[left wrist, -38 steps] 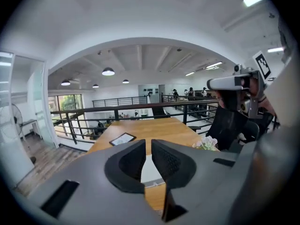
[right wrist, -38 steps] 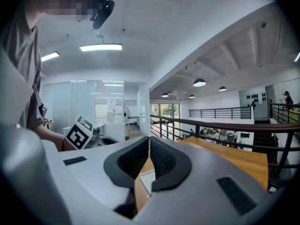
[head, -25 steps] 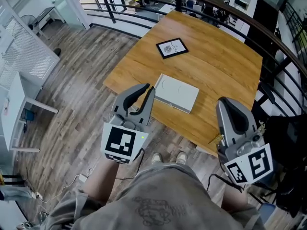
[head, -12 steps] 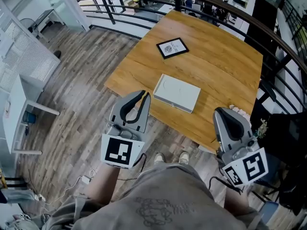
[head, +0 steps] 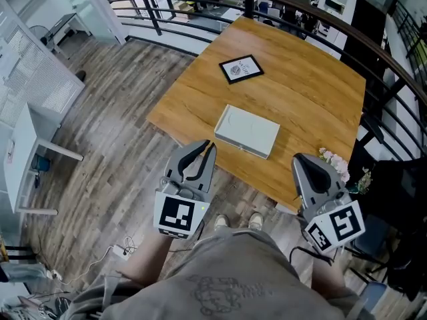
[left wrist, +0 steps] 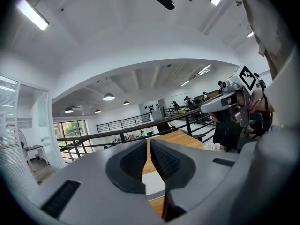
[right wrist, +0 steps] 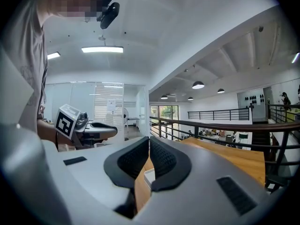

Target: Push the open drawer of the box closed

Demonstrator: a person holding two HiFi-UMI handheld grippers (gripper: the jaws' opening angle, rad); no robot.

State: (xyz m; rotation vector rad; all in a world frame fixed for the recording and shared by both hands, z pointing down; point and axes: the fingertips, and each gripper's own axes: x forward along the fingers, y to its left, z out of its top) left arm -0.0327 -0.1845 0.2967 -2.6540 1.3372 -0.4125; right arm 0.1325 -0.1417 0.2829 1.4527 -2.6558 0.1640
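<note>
Beneath you lies a grey-brown plank floor [head: 113,132], and on it stands a large light-wood table [head: 300,92] whose near edge is just in front of your feet. A dark metal railing [head: 373,45] curves round its far side.

The flat white rectangular box [head: 247,131] lies on the near half of the table, close to that edge and turned a little askew. From the head view you cannot tell how far its drawer stands out.

Your grey left gripper [head: 211,145] is held low before the table's near edge, pointing towards the box but apart from it. Its black ribbed pads are closed down to a thin slit with nothing between them. Your grey right gripper [head: 298,157] hangs off the near right corner of the table, well to the right of the box and clear of it. Its jaws meet at the tips and grip nothing.

A small black-framed card [head: 241,69] lies further back on the table, beyond the box. A little bunch of pale pink flowers [head: 333,160] shows just beside the right gripper, at the table's edge.
</note>
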